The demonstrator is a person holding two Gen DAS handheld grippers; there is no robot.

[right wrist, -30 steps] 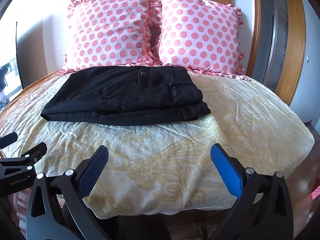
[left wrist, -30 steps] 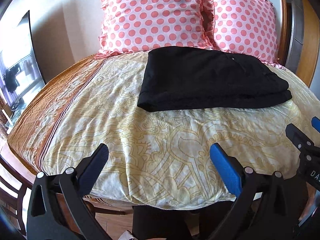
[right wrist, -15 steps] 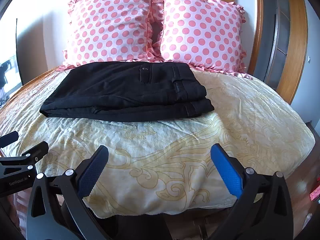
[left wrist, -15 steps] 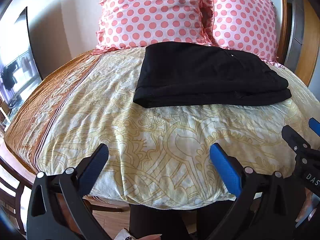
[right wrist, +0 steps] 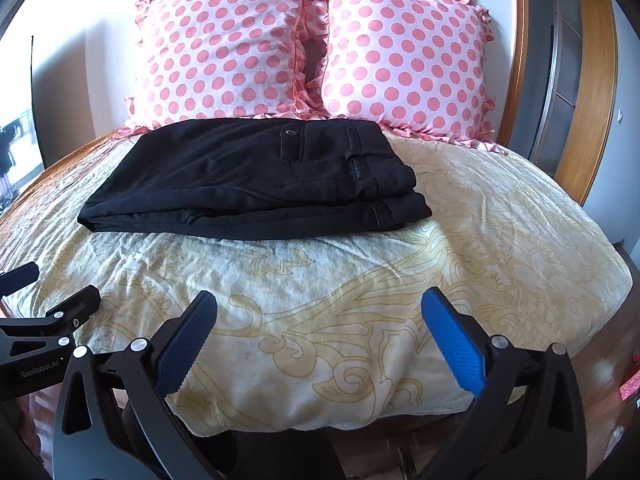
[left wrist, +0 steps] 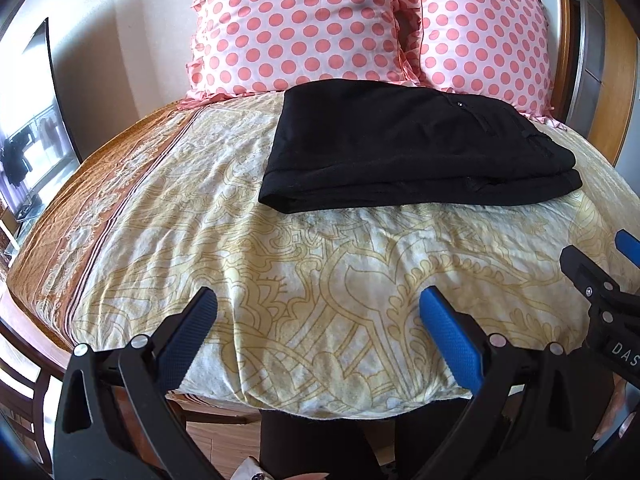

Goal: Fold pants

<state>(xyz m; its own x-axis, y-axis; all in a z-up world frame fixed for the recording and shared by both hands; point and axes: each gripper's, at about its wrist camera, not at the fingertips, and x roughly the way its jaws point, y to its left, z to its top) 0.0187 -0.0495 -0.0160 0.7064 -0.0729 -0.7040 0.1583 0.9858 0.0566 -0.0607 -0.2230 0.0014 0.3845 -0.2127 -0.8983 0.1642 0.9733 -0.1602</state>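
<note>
Bed (right wrist: pixel 500 240), yellow patterned cover: folded black pants (right wrist: pixel 256 184) at 12 o'clock, below polka-dot pillows (right wrist: pixel 312 48). Left gripper (left wrist: pixel 318 320), right gripper (right wrist: pixel 320 320): fingers wide apart, empty.

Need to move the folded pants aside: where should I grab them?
Judging by the stack, grip the pants at the near folded edge, coming in low from the front. That edge faces both open grippers, left and right, one near each end, pinching all layers.
</note>
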